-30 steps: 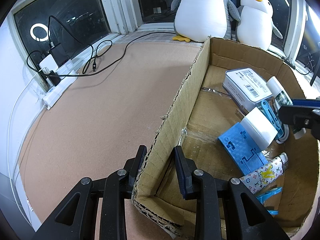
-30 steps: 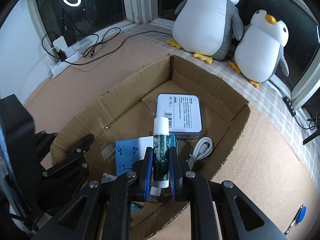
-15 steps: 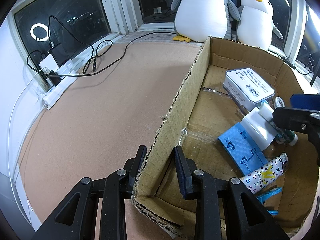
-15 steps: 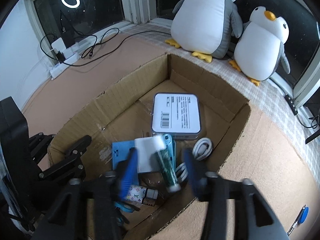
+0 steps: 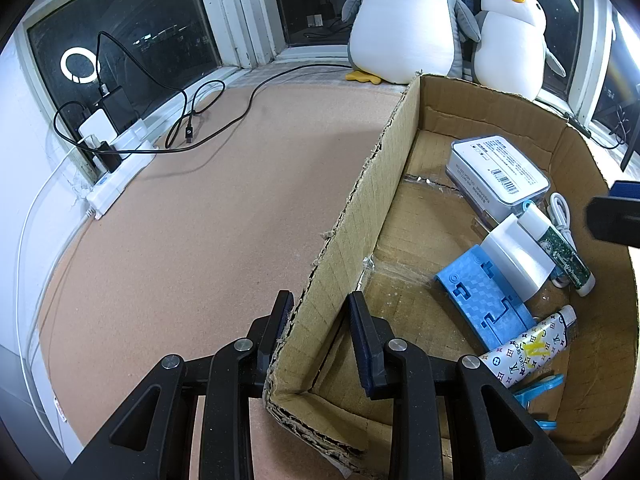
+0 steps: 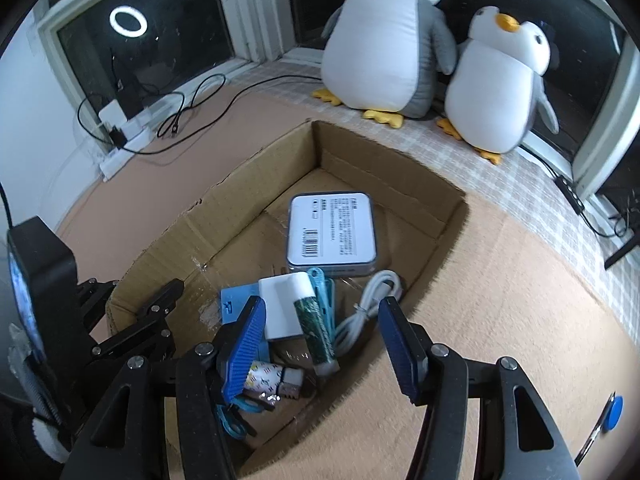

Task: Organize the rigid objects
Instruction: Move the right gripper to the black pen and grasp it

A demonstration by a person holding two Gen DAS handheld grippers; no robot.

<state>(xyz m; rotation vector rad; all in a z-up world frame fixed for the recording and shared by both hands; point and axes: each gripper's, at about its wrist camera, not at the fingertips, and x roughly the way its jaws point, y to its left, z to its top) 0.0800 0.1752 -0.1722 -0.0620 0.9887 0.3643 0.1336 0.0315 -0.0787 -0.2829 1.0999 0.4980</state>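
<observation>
The open cardboard box (image 5: 360,216) holds a white barcoded case (image 6: 332,232), a white block (image 6: 280,308), a blue stand (image 5: 480,300), a coiled white cable (image 6: 368,308) and a patterned tube (image 5: 528,348). A green tube with a white cap (image 6: 316,328) lies loose on top of them, slanted against the block. My right gripper (image 6: 320,312) hovers above it with its jaws opening, the pads apart from the tube. My left gripper (image 5: 320,332) is shut on the box's near-left wall, one finger outside and one inside.
Two plush penguins (image 6: 384,40) sit on the checked sill behind the box. A power strip with chargers and black cables (image 5: 120,148) lies at the far left of the brown floor. A blue-capped pen (image 6: 608,412) lies right of the box. Blue clips (image 5: 536,388) rest in the box's near corner.
The right gripper opened and let go of the green tube, which dropped onto the items in the box. The right gripper then drew back a little. The left gripper kept its hold.
</observation>
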